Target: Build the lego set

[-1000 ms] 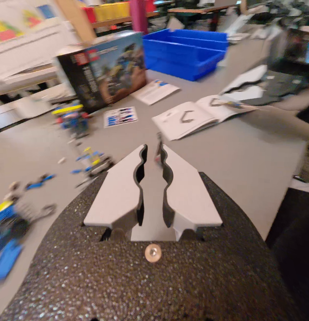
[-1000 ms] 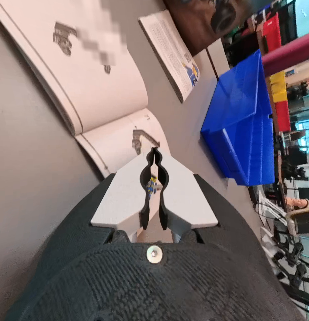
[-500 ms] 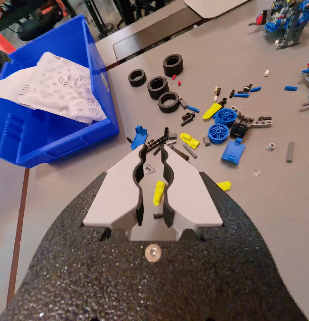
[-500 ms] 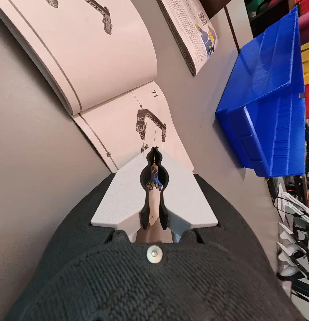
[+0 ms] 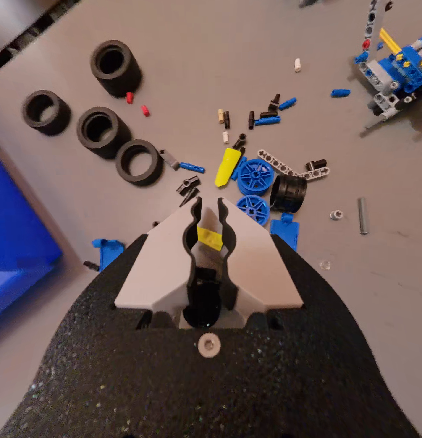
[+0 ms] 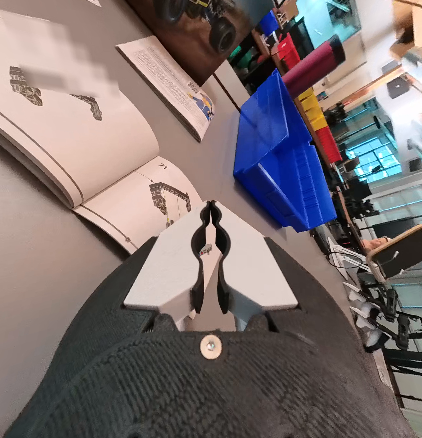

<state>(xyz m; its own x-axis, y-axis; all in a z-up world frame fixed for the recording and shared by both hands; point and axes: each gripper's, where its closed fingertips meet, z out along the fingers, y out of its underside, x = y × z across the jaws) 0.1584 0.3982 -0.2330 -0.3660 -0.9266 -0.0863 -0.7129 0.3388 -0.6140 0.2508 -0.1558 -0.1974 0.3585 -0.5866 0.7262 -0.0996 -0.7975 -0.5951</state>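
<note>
Left gripper (image 5: 209,201) hangs over the grey table (image 5: 229,35) with jaws slightly parted, gripping nothing; a flat yellow plastic piece (image 5: 208,237) lies below between its fingers, blue spoked plastic wheels (image 5: 256,176) just beside. Right gripper (image 6: 210,202) is closed and bare above the open white instruction booklet (image 6: 91,147).

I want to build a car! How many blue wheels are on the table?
2. One blue wheel lies beside the yellow piece; the other is just below it, by the right tong tip. More may hide under the gripper.
</note>
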